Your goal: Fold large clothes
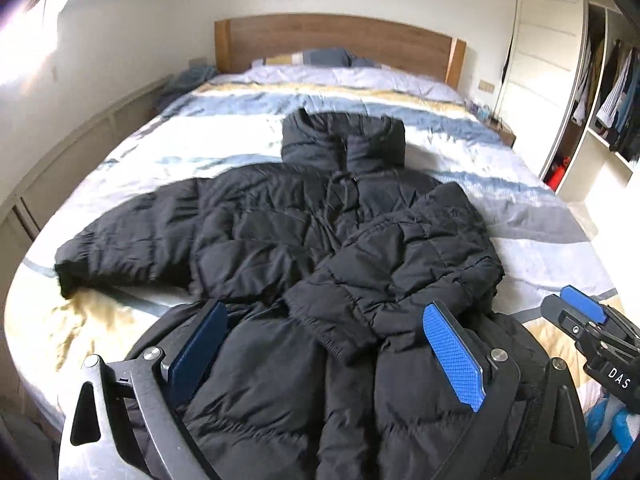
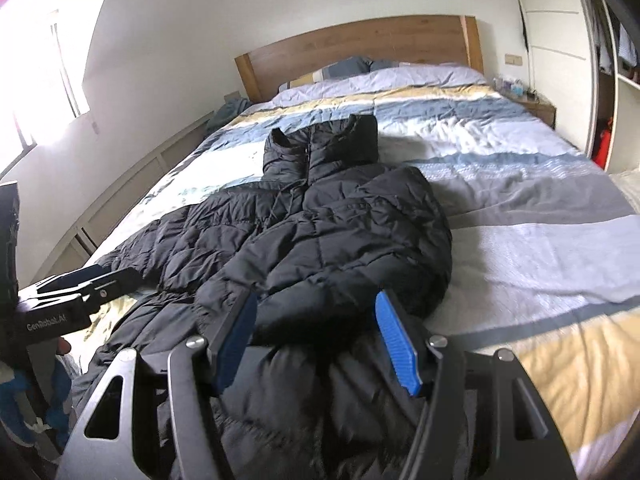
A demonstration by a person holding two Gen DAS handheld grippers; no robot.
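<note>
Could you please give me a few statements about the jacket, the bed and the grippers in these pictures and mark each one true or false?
1. The black puffer jacket lies on the striped bedspread. True.
2. Both sleeves are spread out flat to the sides. False: the sleeve on the picture's right is folded across the jacket's front; only the other sleeve stretches out.
3. The left gripper stands open. True.
4. The right gripper is shut tight on a sleeve cuff. False: its blue pads stand apart over the jacket.
5. The headboard is white metal. False: it is brown wood.
</note>
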